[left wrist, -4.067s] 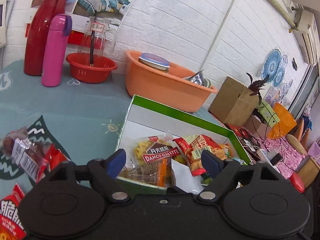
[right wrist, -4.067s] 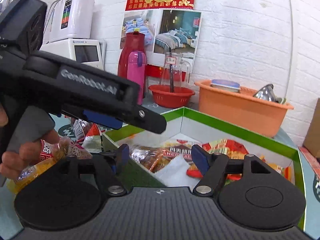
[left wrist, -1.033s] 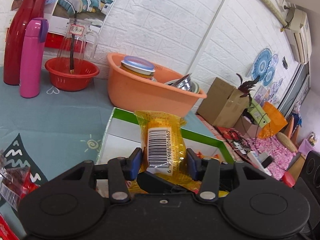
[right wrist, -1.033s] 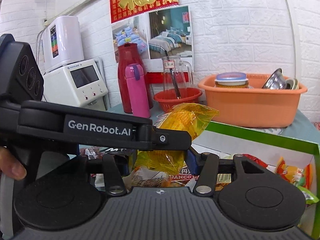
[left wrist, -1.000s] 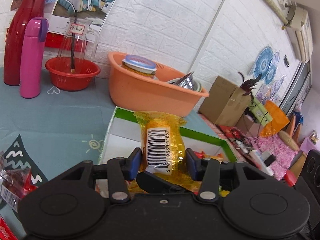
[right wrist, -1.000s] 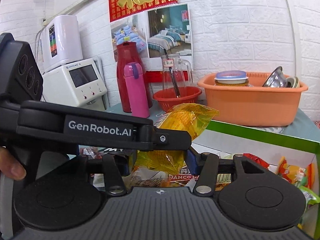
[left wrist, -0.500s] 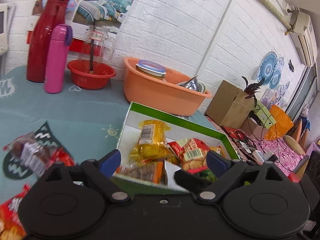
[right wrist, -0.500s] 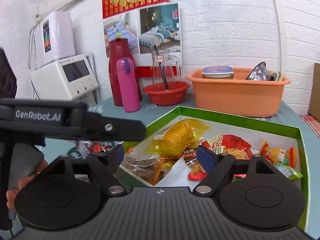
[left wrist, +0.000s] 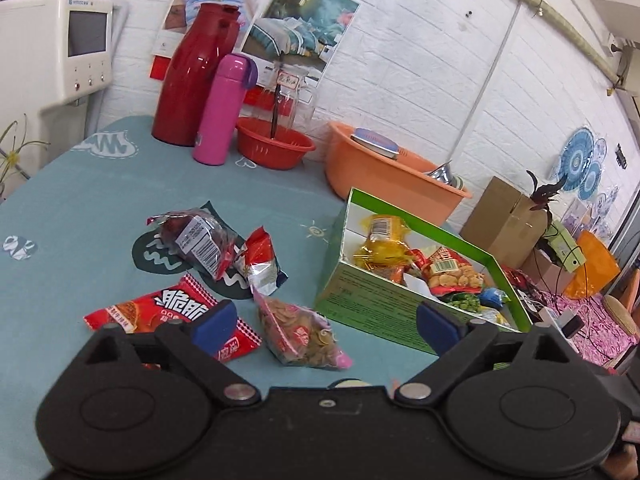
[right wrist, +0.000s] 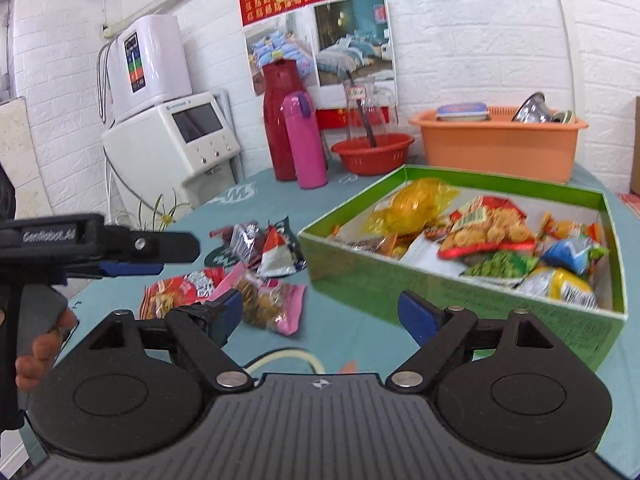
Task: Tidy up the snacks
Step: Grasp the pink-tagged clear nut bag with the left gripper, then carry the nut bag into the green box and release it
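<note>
While both tools gape wide and empty, the pink-edged snack bag [left wrist: 302, 330] lies ahead between the left tool [left wrist: 326, 322] fingers, green box [right wrist: 460, 292] beyond the right tool [right wrist: 320, 314]

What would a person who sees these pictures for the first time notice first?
Most striking is the green cardboard box at the right of the table, filled with bright snack packets, a yellow packet at its far end. Left of it, loose packets lie on the teal tablecloth, including a red crinkled packet. Behind stand a tall red flask and a pink bottle.
</note>
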A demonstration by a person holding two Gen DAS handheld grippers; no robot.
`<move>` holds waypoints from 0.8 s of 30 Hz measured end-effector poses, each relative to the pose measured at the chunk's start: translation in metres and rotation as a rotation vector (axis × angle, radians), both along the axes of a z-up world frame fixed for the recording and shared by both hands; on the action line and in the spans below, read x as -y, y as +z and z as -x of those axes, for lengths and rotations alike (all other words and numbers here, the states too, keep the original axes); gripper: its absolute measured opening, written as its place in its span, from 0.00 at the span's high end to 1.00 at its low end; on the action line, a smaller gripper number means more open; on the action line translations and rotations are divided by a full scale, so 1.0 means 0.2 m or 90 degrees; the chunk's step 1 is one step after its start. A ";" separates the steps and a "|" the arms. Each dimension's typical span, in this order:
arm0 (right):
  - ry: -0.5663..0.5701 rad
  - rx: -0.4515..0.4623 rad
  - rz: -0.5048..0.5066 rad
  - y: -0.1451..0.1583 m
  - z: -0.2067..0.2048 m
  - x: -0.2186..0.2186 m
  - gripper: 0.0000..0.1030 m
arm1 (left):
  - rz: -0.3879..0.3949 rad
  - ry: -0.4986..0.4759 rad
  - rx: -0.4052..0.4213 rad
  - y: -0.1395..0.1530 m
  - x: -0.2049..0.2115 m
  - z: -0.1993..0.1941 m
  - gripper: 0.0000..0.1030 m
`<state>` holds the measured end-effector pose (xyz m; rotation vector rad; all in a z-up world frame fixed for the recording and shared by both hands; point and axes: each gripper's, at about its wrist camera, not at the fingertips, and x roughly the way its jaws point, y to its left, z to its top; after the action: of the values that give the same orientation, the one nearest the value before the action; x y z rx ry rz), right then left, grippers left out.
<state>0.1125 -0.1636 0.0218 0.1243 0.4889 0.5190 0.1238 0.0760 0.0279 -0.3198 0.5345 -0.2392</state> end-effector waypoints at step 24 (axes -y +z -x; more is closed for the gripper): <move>0.032 -0.091 0.005 -0.21 0.17 0.10 0.00 | 0.090 -0.199 -0.153 -0.33 0.17 0.03 0.28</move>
<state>0.0777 -0.1843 -0.0193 0.1424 0.6352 0.5604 0.1176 0.0416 -0.0382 -0.4043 0.8083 -0.5465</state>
